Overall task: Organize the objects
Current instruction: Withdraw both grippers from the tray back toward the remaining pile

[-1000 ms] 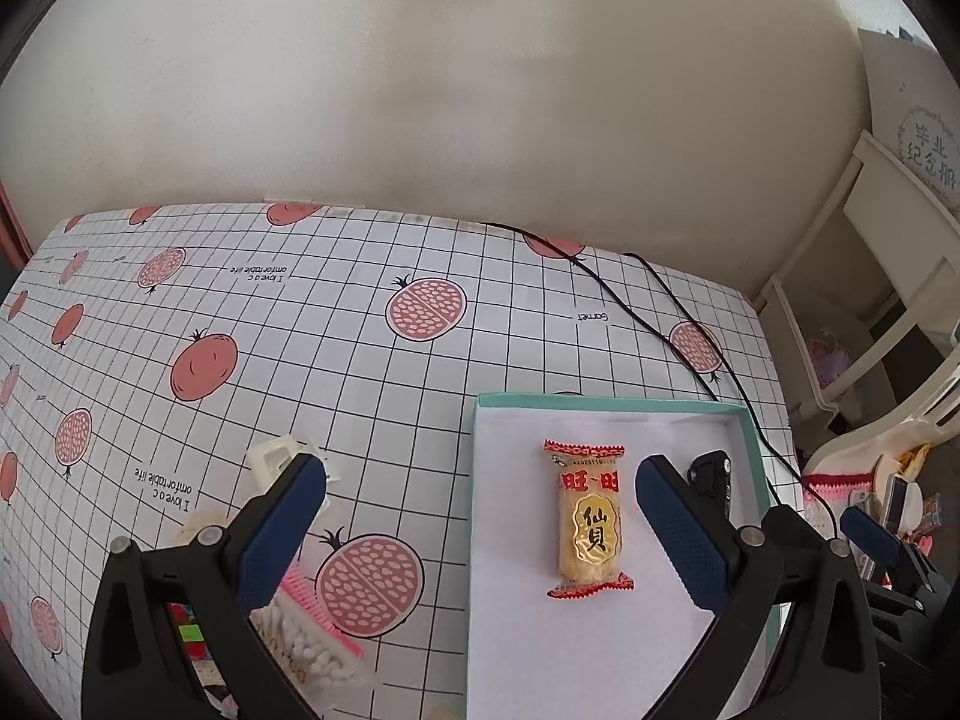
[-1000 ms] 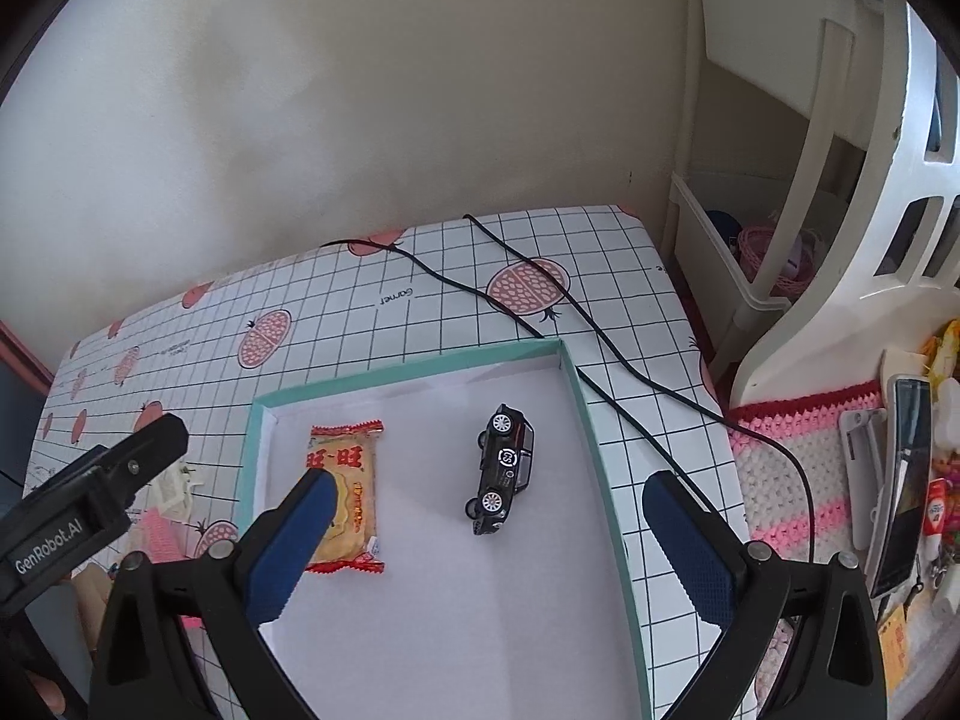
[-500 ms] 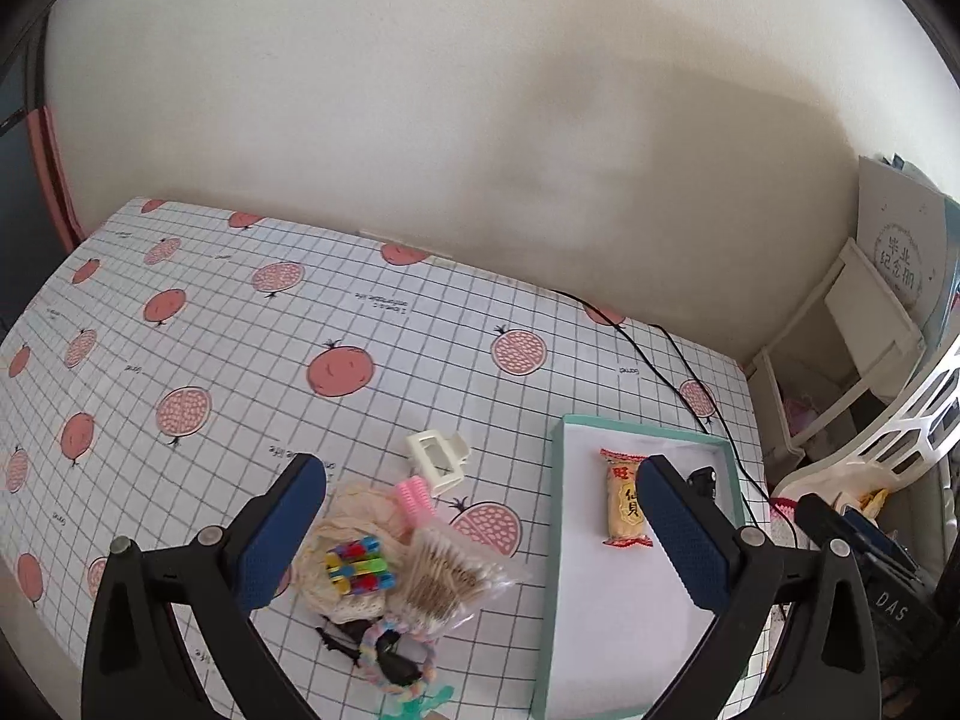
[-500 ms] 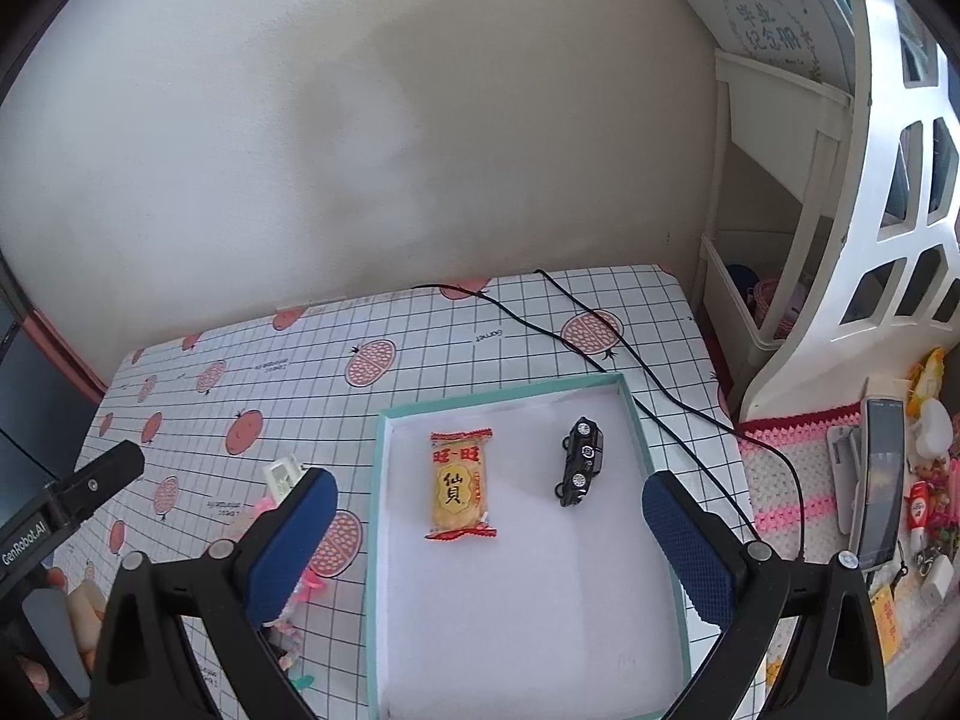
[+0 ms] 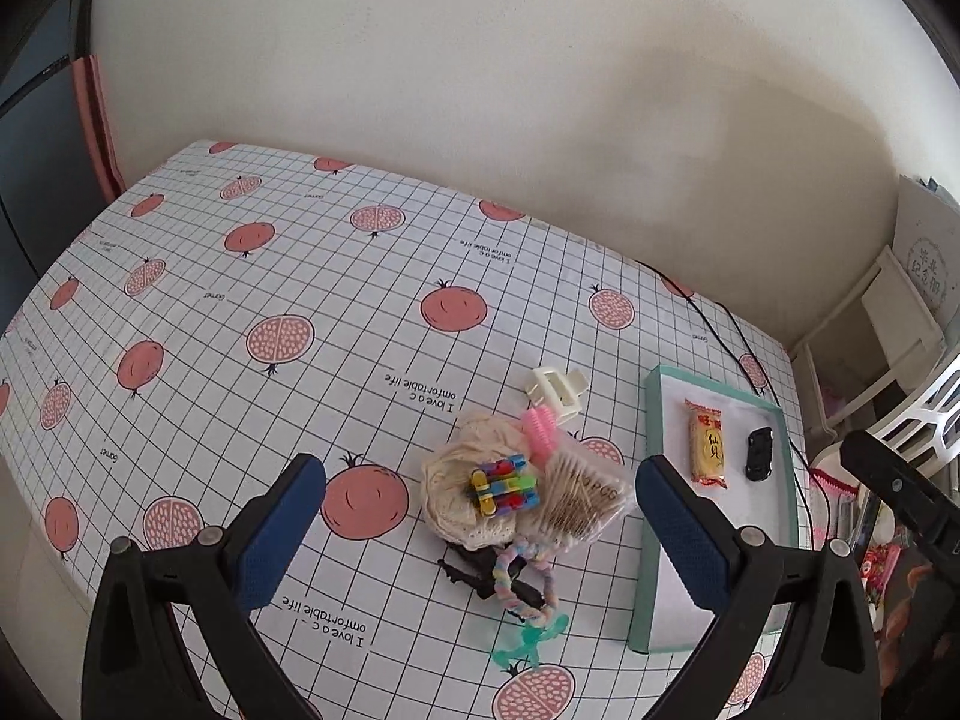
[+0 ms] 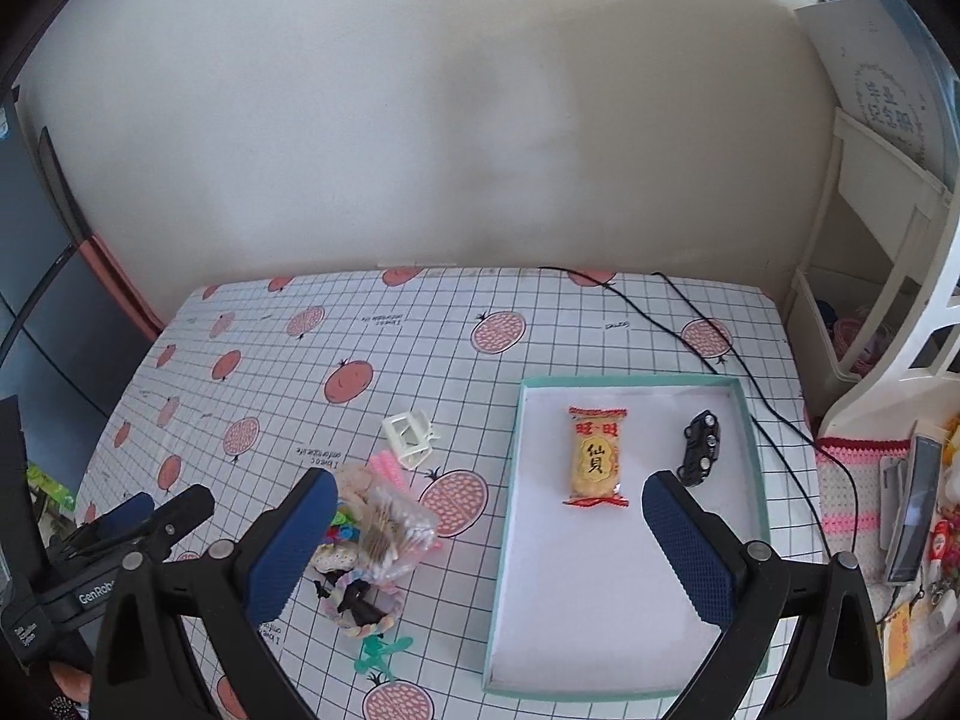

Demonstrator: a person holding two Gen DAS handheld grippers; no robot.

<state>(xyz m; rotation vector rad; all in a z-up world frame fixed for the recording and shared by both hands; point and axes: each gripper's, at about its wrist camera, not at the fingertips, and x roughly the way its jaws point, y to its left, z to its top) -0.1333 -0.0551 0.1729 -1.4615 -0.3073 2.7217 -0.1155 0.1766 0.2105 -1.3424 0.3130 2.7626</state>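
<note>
My left gripper (image 5: 480, 464) hangs open high above a pile of small things on the pomegranate-print tablecloth (image 5: 288, 276). The pile holds a cream crocheted piece (image 5: 456, 480), a colourful block toy (image 5: 504, 483), a bag of cotton swabs (image 5: 585, 498), a pink comb (image 5: 540, 426) and a pastel braided ring (image 5: 528, 579). A white hair claw (image 5: 555, 387) lies just behind it. My right gripper (image 6: 491, 479) is open above the teal-rimmed tray (image 6: 510, 480), which holds a snack pack (image 6: 594, 456) and a black toy car (image 6: 701, 447). Neither gripper holds anything.
A black cable (image 6: 678, 324) runs across the table's far right corner, behind the tray. A teal plastic piece (image 5: 528, 642) lies at the pile's near side. White shelving (image 6: 870, 276) and a pink crocheted mat (image 6: 852, 498) with small items stand right of the table.
Both grippers have pulled up and back from the tray. The left view has swung left, bringing the pile of small things into sight. Snack pack and toy car stay in the tray.
</note>
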